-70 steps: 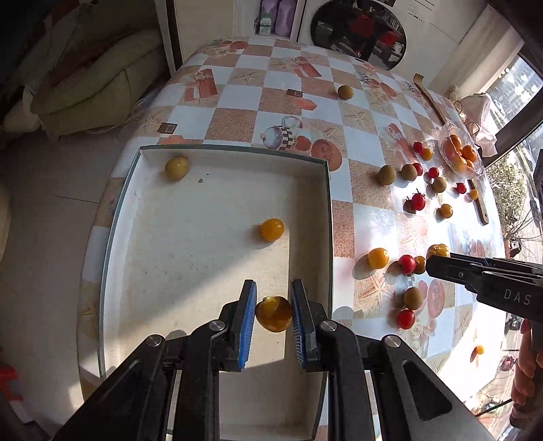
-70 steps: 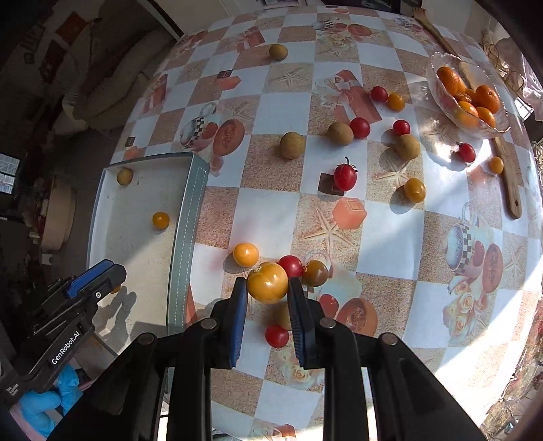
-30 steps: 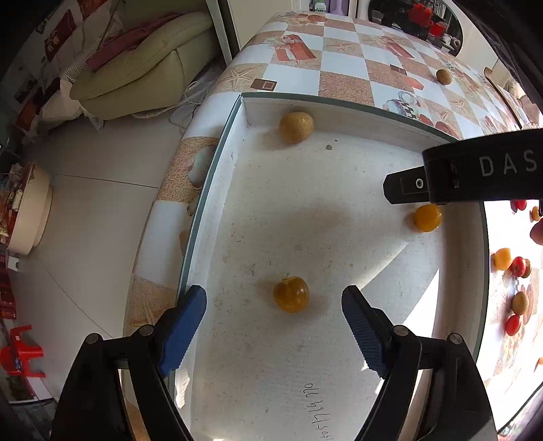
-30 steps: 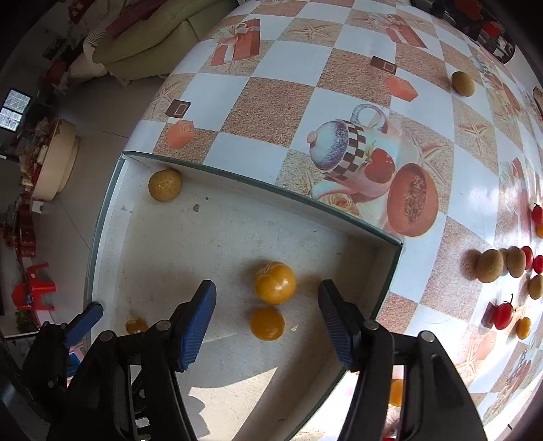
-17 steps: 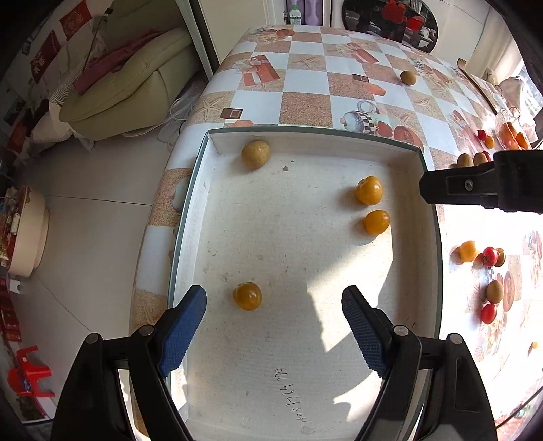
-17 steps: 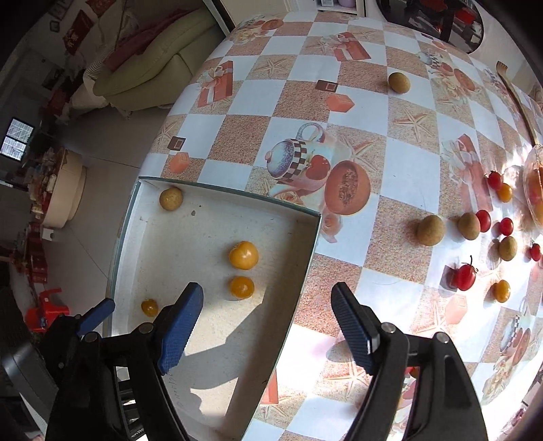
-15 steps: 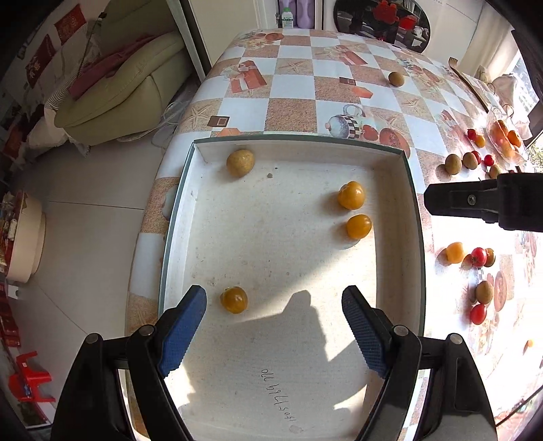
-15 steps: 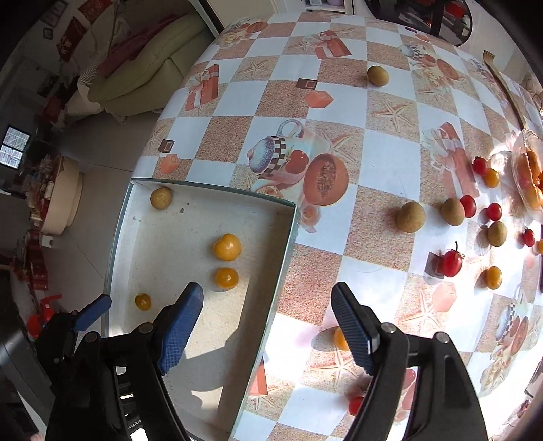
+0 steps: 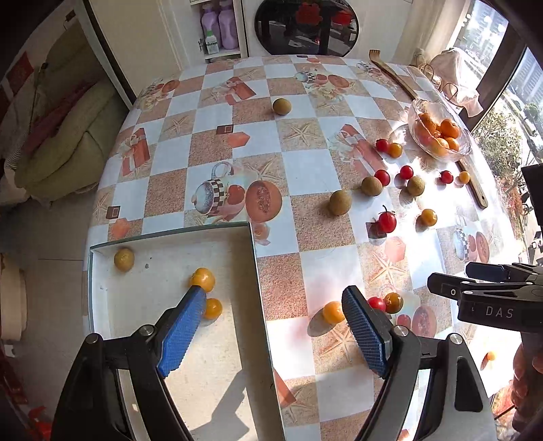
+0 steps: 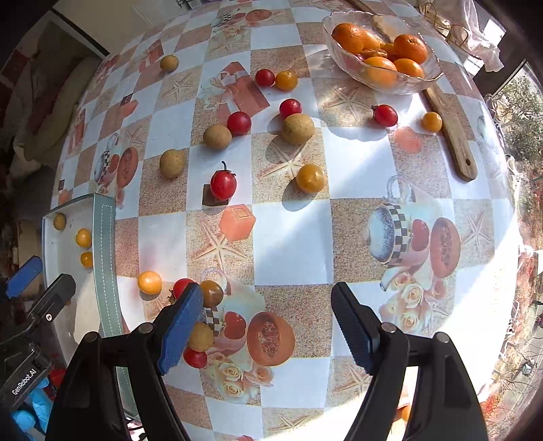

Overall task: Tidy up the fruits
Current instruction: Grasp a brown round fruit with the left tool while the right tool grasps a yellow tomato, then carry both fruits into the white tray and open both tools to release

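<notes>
You have a green sofa left of the table, two purple bottles on a shelf behind it, and a wooden stick lying by the window.

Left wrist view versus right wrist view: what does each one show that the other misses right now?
Only the left wrist view shows the purple bottles on the shelf beyond the table and the dark round mirror.

Only the right wrist view shows the brown fruit and the red tomato beside the right gripper's fingers.

Both show the white tray holding yellow fruit, the glass bowl of oranges, the wooden paddle, and both grippers open and empty.
</notes>
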Demonstrator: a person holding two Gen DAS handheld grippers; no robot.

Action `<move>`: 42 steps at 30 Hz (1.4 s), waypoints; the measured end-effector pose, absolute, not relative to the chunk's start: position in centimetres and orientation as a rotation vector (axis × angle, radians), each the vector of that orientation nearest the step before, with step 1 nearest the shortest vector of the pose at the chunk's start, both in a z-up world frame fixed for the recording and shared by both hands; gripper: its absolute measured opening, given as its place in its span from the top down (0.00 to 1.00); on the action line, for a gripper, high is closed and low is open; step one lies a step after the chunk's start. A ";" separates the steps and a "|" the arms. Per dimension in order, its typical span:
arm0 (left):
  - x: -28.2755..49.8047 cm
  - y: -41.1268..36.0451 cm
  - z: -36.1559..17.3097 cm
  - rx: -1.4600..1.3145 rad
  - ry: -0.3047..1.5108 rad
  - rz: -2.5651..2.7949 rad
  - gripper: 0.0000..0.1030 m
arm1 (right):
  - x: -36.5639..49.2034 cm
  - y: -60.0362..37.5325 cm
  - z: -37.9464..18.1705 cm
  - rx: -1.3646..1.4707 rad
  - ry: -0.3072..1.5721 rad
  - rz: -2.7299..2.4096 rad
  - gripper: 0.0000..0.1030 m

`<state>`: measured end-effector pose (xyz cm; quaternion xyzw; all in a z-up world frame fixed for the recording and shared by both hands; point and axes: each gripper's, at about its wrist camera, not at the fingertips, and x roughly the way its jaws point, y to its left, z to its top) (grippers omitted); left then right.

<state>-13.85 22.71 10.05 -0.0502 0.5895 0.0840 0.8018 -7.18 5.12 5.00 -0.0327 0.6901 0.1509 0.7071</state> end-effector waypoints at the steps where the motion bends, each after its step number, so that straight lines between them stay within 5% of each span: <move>1: -12.9 22.3 9.8 -0.107 1.265 0.173 0.19 | -6.8 4.5 4.8 -0.071 1.533 0.324 0.21; 21: -4.1 20.2 1.4 -0.082 1.341 0.193 0.19 | -2.4 4.5 1.6 -0.130 1.467 0.339 0.23; 27: -2.8 20.0 1.4 -0.076 1.327 0.203 0.19 | -1.1 6.6 1.6 -0.183 1.426 0.338 0.36; 38: -2.3 18.2 2.0 -0.090 1.314 0.131 0.74 | 0.6 7.2 2.0 -0.216 1.406 0.346 0.75; 42: -2.7 18.3 2.2 -0.106 1.316 0.134 0.74 | 1.0 6.9 1.9 -0.199 1.408 0.354 0.78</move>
